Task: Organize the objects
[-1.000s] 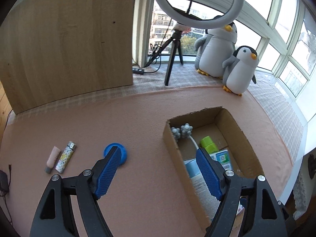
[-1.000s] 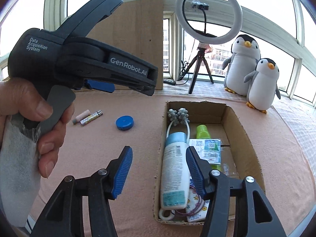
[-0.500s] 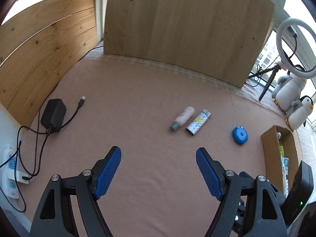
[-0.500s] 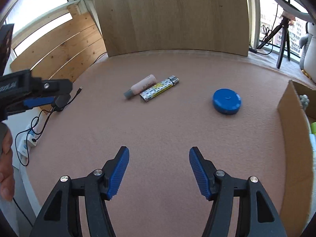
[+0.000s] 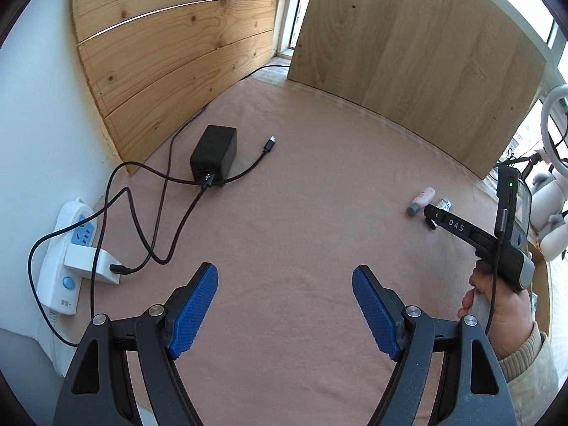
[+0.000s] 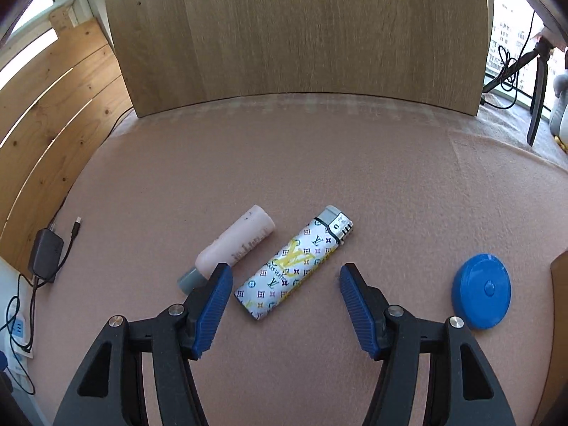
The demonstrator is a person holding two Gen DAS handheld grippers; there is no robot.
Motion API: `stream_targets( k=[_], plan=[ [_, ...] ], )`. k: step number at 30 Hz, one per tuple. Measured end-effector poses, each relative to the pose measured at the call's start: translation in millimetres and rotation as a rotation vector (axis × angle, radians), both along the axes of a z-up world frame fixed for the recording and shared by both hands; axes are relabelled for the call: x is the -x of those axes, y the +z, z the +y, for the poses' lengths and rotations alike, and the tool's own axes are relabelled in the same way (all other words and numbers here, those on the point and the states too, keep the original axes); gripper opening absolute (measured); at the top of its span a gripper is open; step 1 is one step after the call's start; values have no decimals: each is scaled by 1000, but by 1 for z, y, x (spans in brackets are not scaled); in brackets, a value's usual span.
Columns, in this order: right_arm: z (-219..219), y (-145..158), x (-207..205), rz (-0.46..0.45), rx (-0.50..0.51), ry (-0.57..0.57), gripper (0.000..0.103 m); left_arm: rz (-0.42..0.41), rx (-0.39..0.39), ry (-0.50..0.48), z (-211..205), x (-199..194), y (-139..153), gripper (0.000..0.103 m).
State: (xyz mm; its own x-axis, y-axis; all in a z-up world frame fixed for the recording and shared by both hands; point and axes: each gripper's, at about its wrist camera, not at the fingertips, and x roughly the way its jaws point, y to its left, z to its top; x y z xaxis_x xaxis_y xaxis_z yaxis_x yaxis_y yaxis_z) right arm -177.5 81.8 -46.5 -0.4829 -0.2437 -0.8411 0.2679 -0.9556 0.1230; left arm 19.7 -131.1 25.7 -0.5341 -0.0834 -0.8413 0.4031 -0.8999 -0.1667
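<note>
The right tongs (image 6: pixel 285 294) stand wide over the patterned lighter (image 6: pixel 294 266), which lies flat on the pink worktop (image 6: pixel 319 163) near its middle. The left finger (image 6: pixel 213 305) hides part of the pink tube (image 6: pixel 236 245) lying just beside the lighter. A blue round case (image 6: pixel 482 291) sits apart (a cardboard edge is cut off beyond it). The left tongs (image 5: pixel 284 309) gape wide, holding nothing, toward the worktop's corner with the black charger (image 5: pixel 214 156).
</note>
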Motion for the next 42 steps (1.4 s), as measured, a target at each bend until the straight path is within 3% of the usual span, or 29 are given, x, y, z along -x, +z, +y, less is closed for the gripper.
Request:
stream_targets(
  k=[3,5,7,12,16,22,27,30,33,35,39,41,42],
  plan=[
    [-7,-1,1,22,-74,23,48,10,-5,9,-5,-2,2,81],
    [-1,-1,-3,27,-88,27,24,14,-5,7,-3,-2,4,81],
    [6,-1,-10,29,-82,42,20,14,-9,0,-1,-1,4,81],
    [14,1,-49,40,-97,148,20,6,-28,-24,11,7,2,82],
    [15,0,-110,23,-73,244,20,-26,-68,-62,32,16,-10,83],
    [24,2,-197,0,-40,283,20,-108,-112,-183,87,31,-37,83],
    [28,1,-213,48,-19,291,23,-169,-142,-277,134,38,-53,82],
    [38,4,-222,77,-30,296,35,-187,-146,-303,151,41,-59,80],
    [37,-1,-227,81,-46,323,36,-209,-153,-329,165,46,-64,71],
    [36,0,-229,97,-44,329,36,-231,-157,-349,172,49,-70,54],
    [34,-2,-229,111,-37,319,36,-246,-142,-365,182,56,-74,46],
    [34,-2,-228,118,-44,319,35,-248,-140,-375,184,59,-74,31],
    [34,-2,-227,121,-43,319,35,-251,-143,-380,185,61,-75,30]
  ],
)
